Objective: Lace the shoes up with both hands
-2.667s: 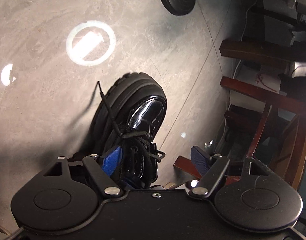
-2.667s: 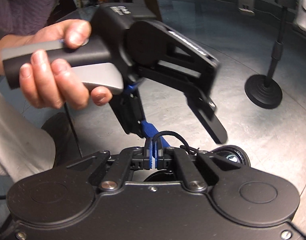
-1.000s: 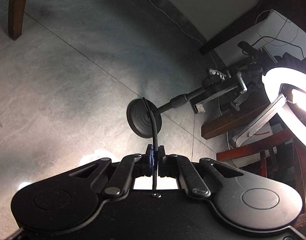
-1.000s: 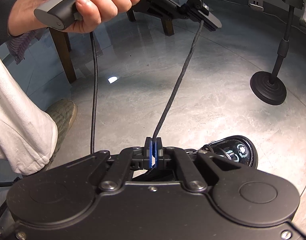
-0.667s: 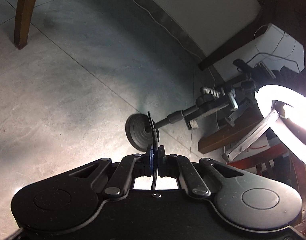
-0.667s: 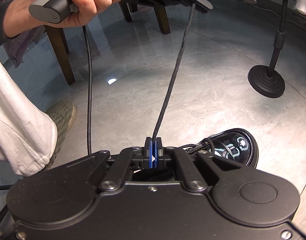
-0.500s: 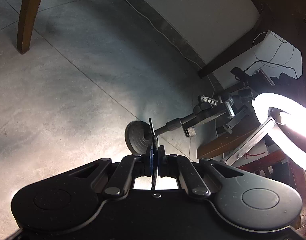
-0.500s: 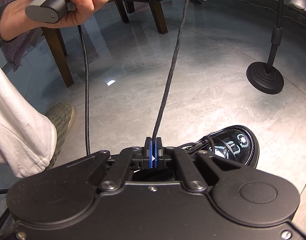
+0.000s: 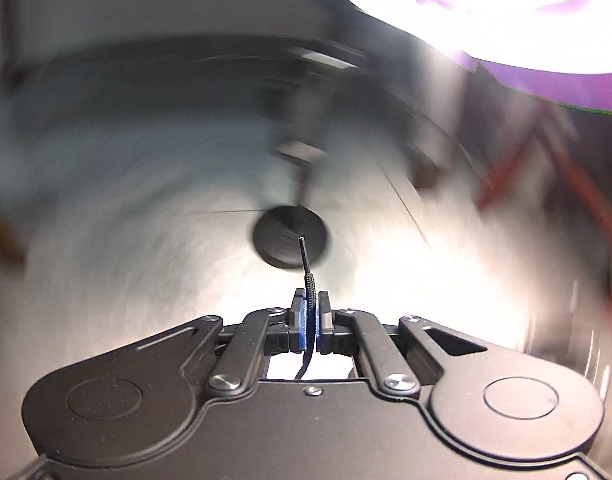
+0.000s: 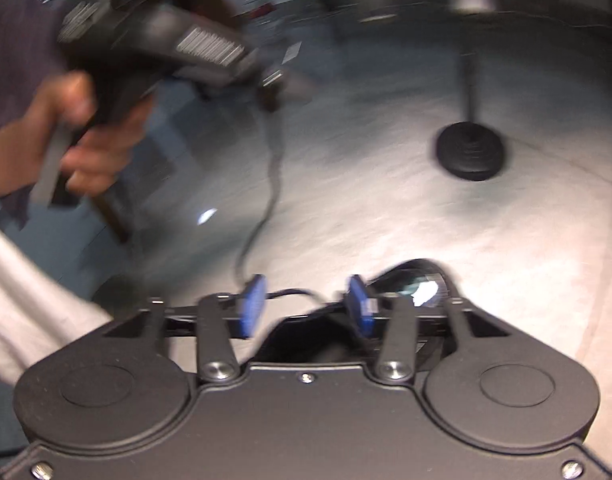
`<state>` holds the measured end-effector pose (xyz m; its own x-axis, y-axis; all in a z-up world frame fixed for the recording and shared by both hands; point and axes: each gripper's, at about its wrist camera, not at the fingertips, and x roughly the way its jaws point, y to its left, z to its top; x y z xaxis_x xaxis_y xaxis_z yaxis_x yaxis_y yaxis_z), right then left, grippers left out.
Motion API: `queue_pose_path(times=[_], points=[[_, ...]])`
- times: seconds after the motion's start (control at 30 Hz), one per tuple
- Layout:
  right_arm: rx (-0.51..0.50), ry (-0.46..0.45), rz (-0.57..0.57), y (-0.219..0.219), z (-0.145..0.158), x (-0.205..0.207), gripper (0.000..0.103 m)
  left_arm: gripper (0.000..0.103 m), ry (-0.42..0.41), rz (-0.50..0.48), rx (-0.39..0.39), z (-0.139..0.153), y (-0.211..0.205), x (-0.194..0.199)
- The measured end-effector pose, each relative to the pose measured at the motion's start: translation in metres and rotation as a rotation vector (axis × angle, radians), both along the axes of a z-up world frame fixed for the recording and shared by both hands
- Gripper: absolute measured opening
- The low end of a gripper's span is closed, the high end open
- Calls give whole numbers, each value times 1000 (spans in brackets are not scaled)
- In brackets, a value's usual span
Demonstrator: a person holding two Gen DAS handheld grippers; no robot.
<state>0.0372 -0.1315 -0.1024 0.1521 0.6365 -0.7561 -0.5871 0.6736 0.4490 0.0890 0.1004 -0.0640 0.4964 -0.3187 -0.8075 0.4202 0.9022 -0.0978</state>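
My left gripper [image 9: 310,300] is shut on the black shoelace [image 9: 308,276], whose stiff tip pokes out past the pads. In the right wrist view my right gripper [image 10: 308,304] stands open, its blue pads [image 10: 251,306] apart and nothing between them. The glossy black shoe [image 10: 418,280] lies just beyond and below the right gripper, mostly hidden by it. The shoelace [image 10: 269,184] hangs slack and wavy from the left gripper [image 10: 271,80], held up at the left by a hand [image 10: 65,136], down toward the shoe. Both views are motion-blurred.
A black round stand base [image 10: 470,156] with a pole sits on the grey floor at the right; the same stand base [image 9: 291,236] shows ahead of the left gripper. A bright ring light [image 9: 486,12] glares at top right. A white trouser leg [image 10: 29,300] fills the lower left.
My right gripper has opened and let the lace go; the lace, taut before, now hangs slack. The left gripper has swung quickly, still shut on the lace near its tip.
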Motion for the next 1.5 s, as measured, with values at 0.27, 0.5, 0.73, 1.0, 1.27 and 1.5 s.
queue_pose_path(times=[0.27, 0.5, 0.73, 1.0, 1.27, 1.5], points=[[-57, 45, -11, -23, 1, -1, 61, 4, -90, -418, 206, -24, -58, -61], [-233, 31, 91, 20, -16, -24, 61, 4, -126, -488, 229, -28, -73, -76], [-234, 170, -26, -7, -25, -18, 10, 4, -93, -581, 245, -46, -94, -85], [-122, 389, -257, -51, -42, 0, 4, 4, -115, -743, 316, -58, -123, -98], [-98, 421, -280, -57, -45, 1, 4, 4, -110, -988, 502, -78, -143, -100], [-130, 372, -240, -50, -41, -1, 4, 4, -122, -1142, 649, -93, -153, -112]])
